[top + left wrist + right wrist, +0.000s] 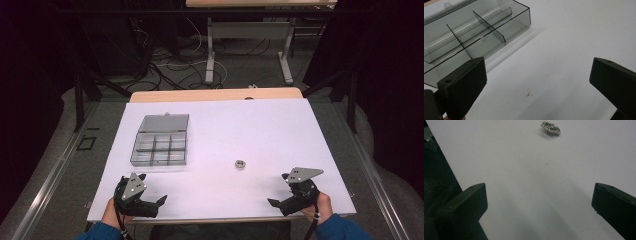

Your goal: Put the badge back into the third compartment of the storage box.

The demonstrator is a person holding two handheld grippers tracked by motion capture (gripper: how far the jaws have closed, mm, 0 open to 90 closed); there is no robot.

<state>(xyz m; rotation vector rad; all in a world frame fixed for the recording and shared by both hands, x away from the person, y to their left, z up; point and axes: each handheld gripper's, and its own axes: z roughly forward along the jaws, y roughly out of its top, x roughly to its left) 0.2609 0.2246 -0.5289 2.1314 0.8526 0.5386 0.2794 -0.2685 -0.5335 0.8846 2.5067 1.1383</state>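
Both tongs are held spread with nothing between them: the left tongs [150,202] at the near left edge of the white surface [270,130], the right tongs [286,197] at the near right. A small metal hexagonal nut [241,163] lies ahead of the right tongs, well apart from them. A clear grey plastic compartment box [161,147] is seen open just beyond the left tongs.

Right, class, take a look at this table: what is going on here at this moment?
A person sits at a white table with a two-jaw gripper in each hand. Both the left gripper and the right gripper rest near the table's near edge, jaws open and holding nothing. A small metal nut lies alone on the table ahead of the right gripper. A clear compartment box with its lid open sits ahead of the left gripper. Nothing has been picked up yet.
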